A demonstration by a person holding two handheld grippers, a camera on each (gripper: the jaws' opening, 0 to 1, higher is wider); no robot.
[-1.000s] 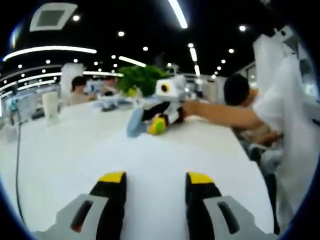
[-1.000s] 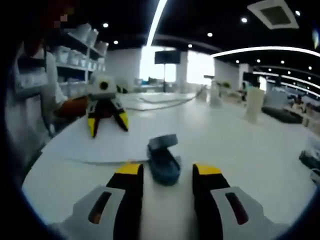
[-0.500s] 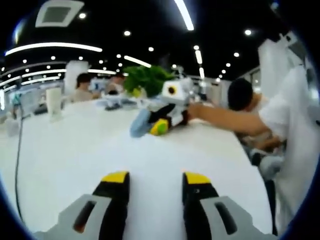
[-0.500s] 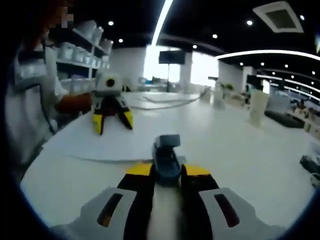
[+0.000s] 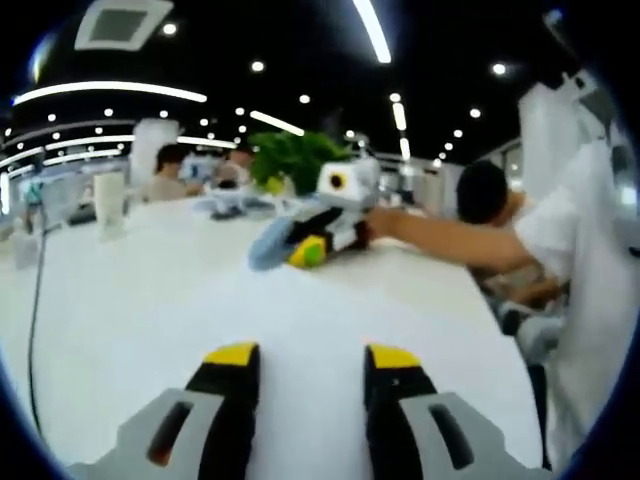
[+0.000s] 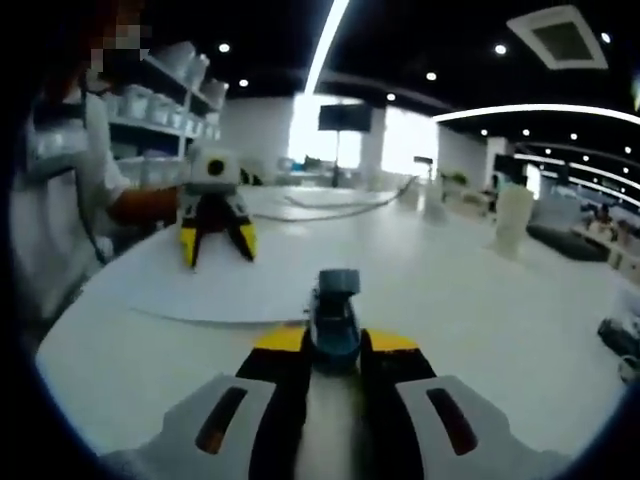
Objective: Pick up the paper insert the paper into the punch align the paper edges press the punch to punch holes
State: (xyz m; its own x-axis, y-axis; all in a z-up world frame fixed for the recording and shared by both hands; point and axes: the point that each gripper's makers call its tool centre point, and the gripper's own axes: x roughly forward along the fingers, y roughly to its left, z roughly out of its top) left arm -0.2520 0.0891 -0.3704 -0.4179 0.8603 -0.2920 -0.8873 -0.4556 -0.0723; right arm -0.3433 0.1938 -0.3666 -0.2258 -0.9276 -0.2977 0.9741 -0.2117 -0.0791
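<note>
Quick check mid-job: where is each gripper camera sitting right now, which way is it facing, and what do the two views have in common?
Left gripper view: rides the left gripper, low over the white table, facing the right gripper holding the blue punch; a sleeve and forearm show.
Right gripper view: rides the right gripper, shut on the punch, facing the paper and the left gripper.
Shared: table, punch, each other's gripper.

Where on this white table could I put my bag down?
Bare table lies right of the hole punch, out toward the white cup. It is crowded by the paper, where the left gripper hovers.
</note>
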